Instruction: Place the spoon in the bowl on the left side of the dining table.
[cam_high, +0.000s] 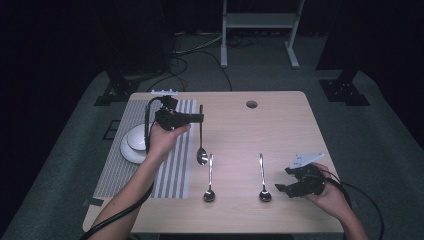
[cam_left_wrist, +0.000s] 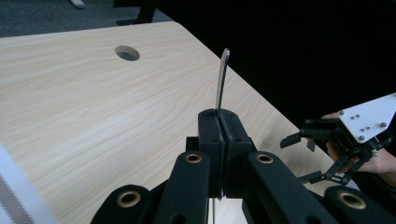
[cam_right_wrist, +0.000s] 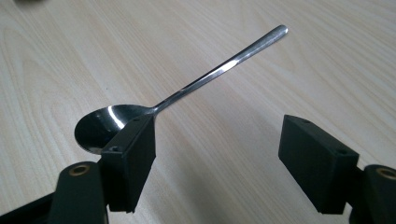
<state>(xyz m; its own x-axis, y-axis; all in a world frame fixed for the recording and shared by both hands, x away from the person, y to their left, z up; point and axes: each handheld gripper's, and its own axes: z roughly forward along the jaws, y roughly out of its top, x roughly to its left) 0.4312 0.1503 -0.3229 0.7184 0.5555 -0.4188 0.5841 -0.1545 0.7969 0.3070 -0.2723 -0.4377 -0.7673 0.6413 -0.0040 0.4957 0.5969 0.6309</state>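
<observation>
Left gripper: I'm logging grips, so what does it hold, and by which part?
The left gripper is shut on a spoon, clamped on its handle; the bowl hangs below.

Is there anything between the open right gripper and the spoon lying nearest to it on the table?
Nothing visible. The right gripper sits just right of that spoon, jaws open, with bare table between them.

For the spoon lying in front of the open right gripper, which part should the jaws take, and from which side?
Probably the thin straight handle of the spoon, near its middle, coming down from above with the right gripper turned so its jaws stand across the handle. It lies flat on the table; the bowl is wide and rounded.
</observation>
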